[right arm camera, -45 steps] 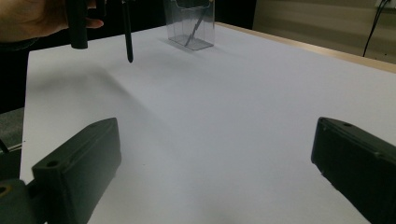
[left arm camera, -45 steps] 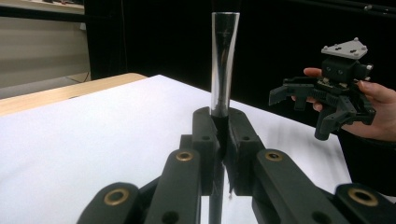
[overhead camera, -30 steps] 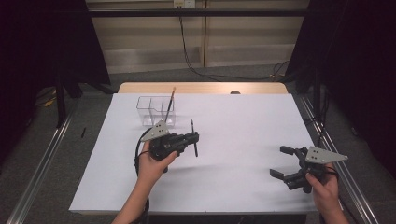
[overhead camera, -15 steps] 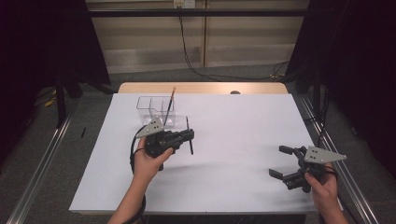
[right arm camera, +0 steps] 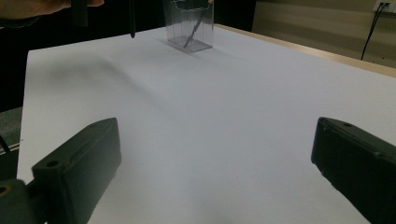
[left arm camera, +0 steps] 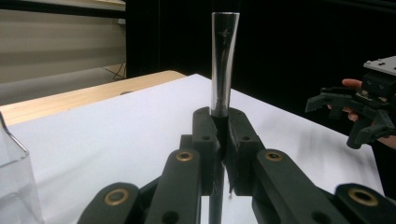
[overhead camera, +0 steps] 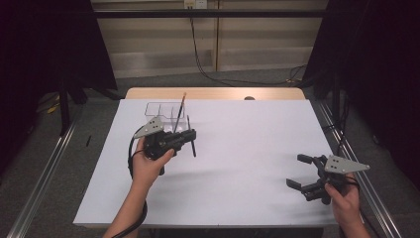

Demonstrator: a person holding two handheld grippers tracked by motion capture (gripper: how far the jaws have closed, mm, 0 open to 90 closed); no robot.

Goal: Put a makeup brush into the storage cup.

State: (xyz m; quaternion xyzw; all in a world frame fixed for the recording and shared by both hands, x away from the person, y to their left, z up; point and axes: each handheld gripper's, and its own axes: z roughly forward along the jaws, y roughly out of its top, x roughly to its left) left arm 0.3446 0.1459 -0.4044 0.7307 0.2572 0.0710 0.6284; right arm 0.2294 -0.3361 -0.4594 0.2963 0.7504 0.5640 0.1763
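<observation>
High view: left gripper (overhead camera: 190, 137) sits at 10 o'clock on the table (overhead camera: 237, 163), its jaws clamped tight on a dark pen (overhead camera: 191, 144) that hangs roughly upright, tip down, just off the near right corner of the clear box (overhead camera: 166, 113). Left gripper view confirms the grip, with the pen (left arm camera: 224, 65) pinched between the pads and its clear upper part standing above them. Right gripper (overhead camera: 300, 171) rests at 4 o'clock, well apart from the work, jaws spread wide with nothing between them; right gripper view shows bare table between its fingers (right arm camera: 79, 163). Judged step: carrying the pen to the box for stowing. Next move would call for lifting the pen's tip clear of the box rim, centring it over a compartment, lowering and only then releasing; a low approach risks knocking the light box. Which compartment is intended cannot be told. Count: two grippers, one box, one pen held, and one thin orange-tipped stick (overhead camera: 180, 111) already leaning inside the box.
</observation>
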